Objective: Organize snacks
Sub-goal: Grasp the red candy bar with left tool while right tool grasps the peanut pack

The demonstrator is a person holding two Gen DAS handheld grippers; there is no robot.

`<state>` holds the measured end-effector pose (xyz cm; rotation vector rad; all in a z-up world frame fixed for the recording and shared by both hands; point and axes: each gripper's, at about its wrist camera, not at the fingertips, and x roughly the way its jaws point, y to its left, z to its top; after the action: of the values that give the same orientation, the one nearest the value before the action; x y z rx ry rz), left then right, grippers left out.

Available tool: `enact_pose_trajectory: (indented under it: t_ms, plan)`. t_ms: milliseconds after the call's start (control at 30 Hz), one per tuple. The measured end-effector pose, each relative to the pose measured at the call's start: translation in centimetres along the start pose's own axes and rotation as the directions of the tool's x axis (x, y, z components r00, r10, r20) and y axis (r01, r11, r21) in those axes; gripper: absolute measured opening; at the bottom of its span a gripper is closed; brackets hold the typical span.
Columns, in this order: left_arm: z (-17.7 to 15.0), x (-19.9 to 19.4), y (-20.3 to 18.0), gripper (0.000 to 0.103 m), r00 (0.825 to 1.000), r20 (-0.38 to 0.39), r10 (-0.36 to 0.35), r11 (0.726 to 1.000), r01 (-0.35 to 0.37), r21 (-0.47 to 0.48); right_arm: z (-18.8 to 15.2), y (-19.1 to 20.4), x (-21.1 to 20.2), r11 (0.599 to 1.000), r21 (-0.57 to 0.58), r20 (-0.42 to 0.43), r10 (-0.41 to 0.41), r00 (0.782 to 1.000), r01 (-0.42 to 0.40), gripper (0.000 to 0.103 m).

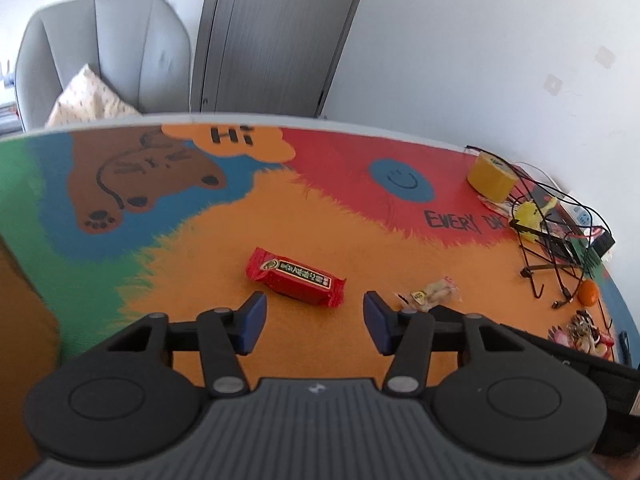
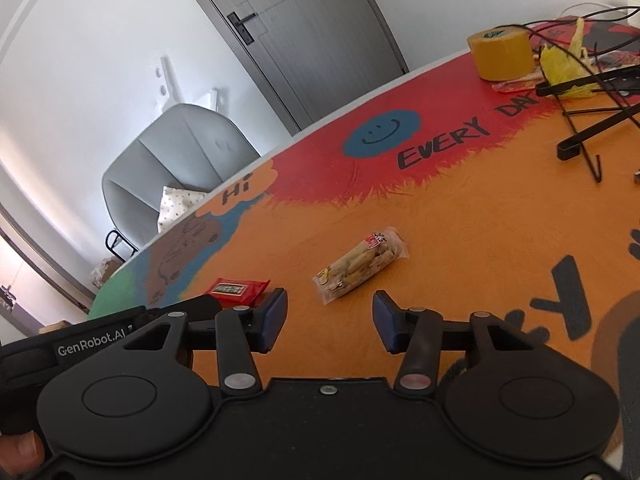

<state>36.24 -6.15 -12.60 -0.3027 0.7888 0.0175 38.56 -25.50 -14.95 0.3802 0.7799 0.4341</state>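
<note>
Red snack bar before left gripper

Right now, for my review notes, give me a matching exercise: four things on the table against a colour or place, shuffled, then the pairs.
Things:
1. red snack bar
2. clear pack of biscuits
3. yellow tape roll
4. tangerine

Descriptions:
A. by the far right edge, next to black cables
B. ahead of the left gripper
C. small, round, orange
D. ahead of the right gripper

Pairs: 1-B, 2-D, 3-A, 4-C

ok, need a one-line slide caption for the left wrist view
Left tongs open above the red snack bar on the colourful table mat, a clear-wrapped snack lying to its right.
</note>
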Motion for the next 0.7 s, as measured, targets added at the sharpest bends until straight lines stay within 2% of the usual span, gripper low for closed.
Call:
enact_pose_trajectory:
  t_ms: [367, 467, 633, 700]
  plan:
    - [1.6, 3.7, 0.6, 0.053, 0.999, -0.041, 0.000, 0.998, -0.002, -0.064, 2.1, -0.1, 2.5, 0.999, -0.031, -0.025, -0.024, 0.999, 0.024, 0.048]
    - [1.9, 4.3, 0.6, 0.053, 1.000, -0.028, 0.009, 0.997, -0.011, -0.074, 2.5, 0.1, 2.9, 0.998, -0.053, -0.027, -0.040, 0.999, 0.039, 0.048]
    - [2.1, 5.1, -0.2, 0.052, 0.998, 0.002, 0.063, 0.998, -0.063, -0.018, 2.8, 0.7, 3.6, 0.992, -0.102, -0.018, -0.078, 0.997, 0.076, 0.048]
    - [1.8, 5.2, -0.6, 0.049, 0.996, 0.014, 0.087, 0.996, -0.087, 0.015, 2.8, 1.0, 3.8, 0.987, -0.128, -0.011, -0.095, 0.995, 0.093, 0.048]
